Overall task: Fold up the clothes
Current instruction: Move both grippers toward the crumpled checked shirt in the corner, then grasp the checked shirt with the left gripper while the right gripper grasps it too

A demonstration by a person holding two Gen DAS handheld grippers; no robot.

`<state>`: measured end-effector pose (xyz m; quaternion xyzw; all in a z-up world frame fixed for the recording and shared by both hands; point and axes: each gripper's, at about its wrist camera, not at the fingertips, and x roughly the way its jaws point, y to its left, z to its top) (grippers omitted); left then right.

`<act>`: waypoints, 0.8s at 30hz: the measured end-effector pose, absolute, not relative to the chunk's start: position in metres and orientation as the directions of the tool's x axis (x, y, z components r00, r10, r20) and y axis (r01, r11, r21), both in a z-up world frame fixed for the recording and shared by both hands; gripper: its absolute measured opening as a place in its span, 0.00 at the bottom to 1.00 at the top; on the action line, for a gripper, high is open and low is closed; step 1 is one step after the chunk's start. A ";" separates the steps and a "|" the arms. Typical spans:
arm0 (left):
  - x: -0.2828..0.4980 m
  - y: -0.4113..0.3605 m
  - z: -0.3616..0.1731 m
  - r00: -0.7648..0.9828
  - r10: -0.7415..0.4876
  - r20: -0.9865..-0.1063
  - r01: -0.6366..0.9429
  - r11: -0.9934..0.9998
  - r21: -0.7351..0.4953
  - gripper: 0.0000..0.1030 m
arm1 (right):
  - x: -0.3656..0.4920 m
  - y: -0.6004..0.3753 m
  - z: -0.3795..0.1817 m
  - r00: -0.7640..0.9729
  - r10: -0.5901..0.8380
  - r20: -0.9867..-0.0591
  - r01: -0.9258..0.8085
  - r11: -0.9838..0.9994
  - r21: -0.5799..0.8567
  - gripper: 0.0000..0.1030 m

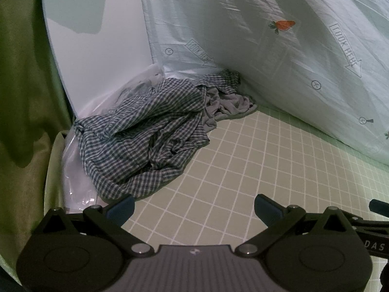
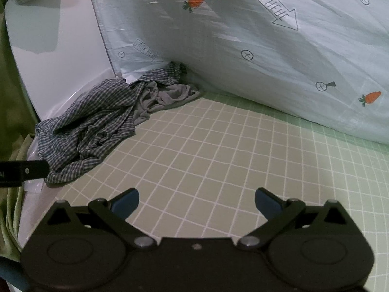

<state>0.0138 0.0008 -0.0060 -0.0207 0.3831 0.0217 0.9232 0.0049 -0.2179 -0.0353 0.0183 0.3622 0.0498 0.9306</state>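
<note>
A crumpled blue-and-white checked garment (image 1: 145,136) lies heaped at the left of a green gridded sheet (image 1: 243,170), against a white board. A crumpled grey garment (image 1: 228,104) lies just behind it, in the corner. In the right wrist view the checked garment (image 2: 90,124) and the grey garment (image 2: 167,97) sit at the left. My left gripper (image 1: 194,206) stands open over bare sheet, just right of the checked heap's near edge. My right gripper (image 2: 197,200) is open too, holding nothing, over the gridded sheet (image 2: 218,158).
A pale blue quilt (image 1: 279,48) printed with carrots and "LOOK HERE" arrows rises at the back and right. A white board (image 1: 97,48) stands at the left, with clear plastic (image 1: 77,187) at its foot and green cloth (image 1: 24,97) beyond.
</note>
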 end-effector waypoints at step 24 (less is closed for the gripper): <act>0.023 0.022 -0.013 0.676 0.047 -0.736 -0.122 0.991 -0.049 1.00 | 0.015 -0.207 -0.039 0.718 0.102 -0.688 -0.099 0.994 0.044 1.00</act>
